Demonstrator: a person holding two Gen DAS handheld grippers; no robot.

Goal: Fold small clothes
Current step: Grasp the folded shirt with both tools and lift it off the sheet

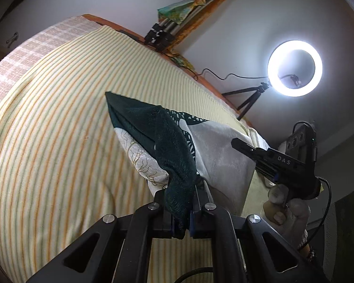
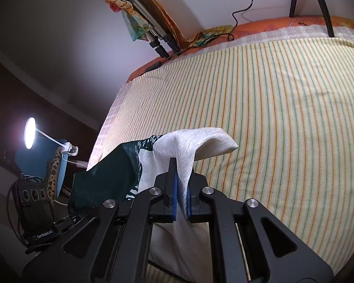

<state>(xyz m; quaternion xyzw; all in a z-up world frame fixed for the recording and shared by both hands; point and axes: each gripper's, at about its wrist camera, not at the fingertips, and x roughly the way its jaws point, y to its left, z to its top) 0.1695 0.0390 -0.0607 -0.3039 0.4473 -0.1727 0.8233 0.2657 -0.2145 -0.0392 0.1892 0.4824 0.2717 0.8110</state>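
Left tool [image 1: 195,188] clamps the cloth's [image 1: 214,151] dark-green edge; right tool [image 2: 180,188] clamps its white edge above the bed [image 2: 283,108].

Cloth [image 1: 212,151], a small garment or towel in dark green and white, the two colours meeting along a band of white dashes, with a fine looping line pattern on its pale underside. It is raised above the striped bedspread [image 1: 59,118] and hangs stretched between two pinched corners: the dark green corner bunched and draped at one end, the white crinkled corner [image 2: 200,146] at the other, its tip curling over and forward. The middle sags in soft folds
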